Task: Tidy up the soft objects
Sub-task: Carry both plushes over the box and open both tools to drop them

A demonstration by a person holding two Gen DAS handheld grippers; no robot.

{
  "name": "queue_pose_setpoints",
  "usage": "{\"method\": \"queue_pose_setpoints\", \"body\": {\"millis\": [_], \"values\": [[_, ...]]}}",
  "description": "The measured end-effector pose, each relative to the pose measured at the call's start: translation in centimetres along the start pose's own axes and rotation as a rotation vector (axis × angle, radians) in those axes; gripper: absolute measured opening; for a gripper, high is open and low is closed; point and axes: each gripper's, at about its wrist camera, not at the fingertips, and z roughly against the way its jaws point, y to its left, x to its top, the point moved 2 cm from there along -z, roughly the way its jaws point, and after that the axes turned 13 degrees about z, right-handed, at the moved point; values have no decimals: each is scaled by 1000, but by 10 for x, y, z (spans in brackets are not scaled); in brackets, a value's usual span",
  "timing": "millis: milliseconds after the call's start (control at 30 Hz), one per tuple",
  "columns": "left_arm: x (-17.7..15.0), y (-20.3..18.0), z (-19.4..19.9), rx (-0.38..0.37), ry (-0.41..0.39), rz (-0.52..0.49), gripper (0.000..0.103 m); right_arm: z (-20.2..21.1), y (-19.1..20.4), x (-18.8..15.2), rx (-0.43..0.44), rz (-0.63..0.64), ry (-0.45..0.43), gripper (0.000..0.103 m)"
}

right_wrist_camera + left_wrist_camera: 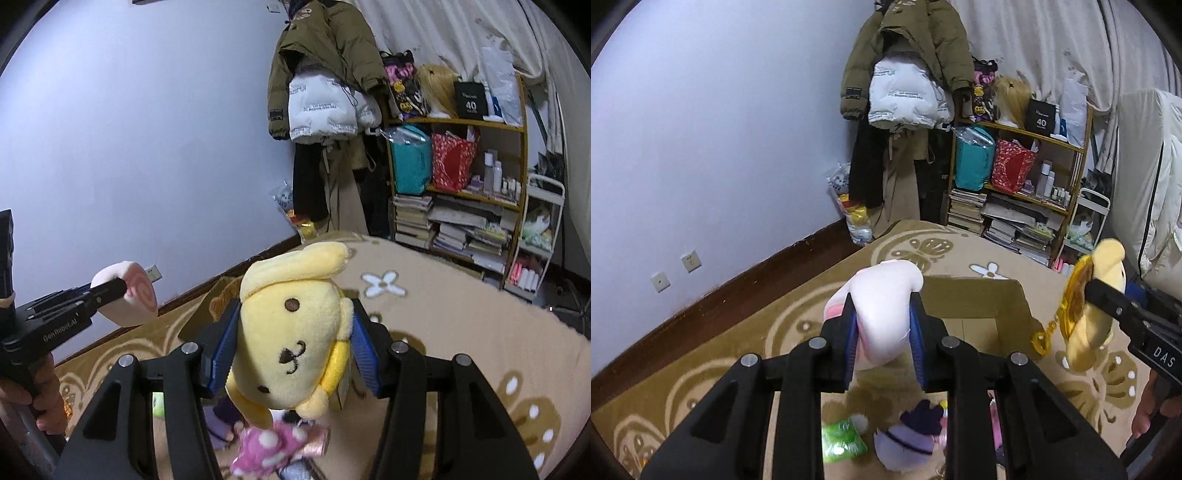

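Observation:
My left gripper is shut on a white and pink swirl plush and holds it in the air in front of an open cardboard box. The same plush shows at the left of the right wrist view. My right gripper is shut on a yellow dog plush with a gold chain charm, held above the carpet. In the left wrist view the yellow plush hangs to the right of the box. Below lie a purple plush, a green packet and a pink spotted plush.
A beige patterned carpet covers the floor. A coat rack with jackets stands in the corner, beside a cluttered wooden shelf with books and bags. A white cart stands at the right. The wall with sockets is at the left.

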Motion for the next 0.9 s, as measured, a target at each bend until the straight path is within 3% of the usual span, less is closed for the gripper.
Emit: {"method": "queue_pose_setpoints", "body": {"millis": [233, 500, 900], "values": [[5, -14, -34, 3, 17, -102, 24, -31, 5, 15, -13, 29, 9, 60], [-13, -18, -75, 19, 100, -142, 24, -69, 0, -3, -15, -16, 92, 60], [-25, -31, -116, 8, 201, -127, 30, -114, -3, -26, 21, -5, 229, 65]]}}
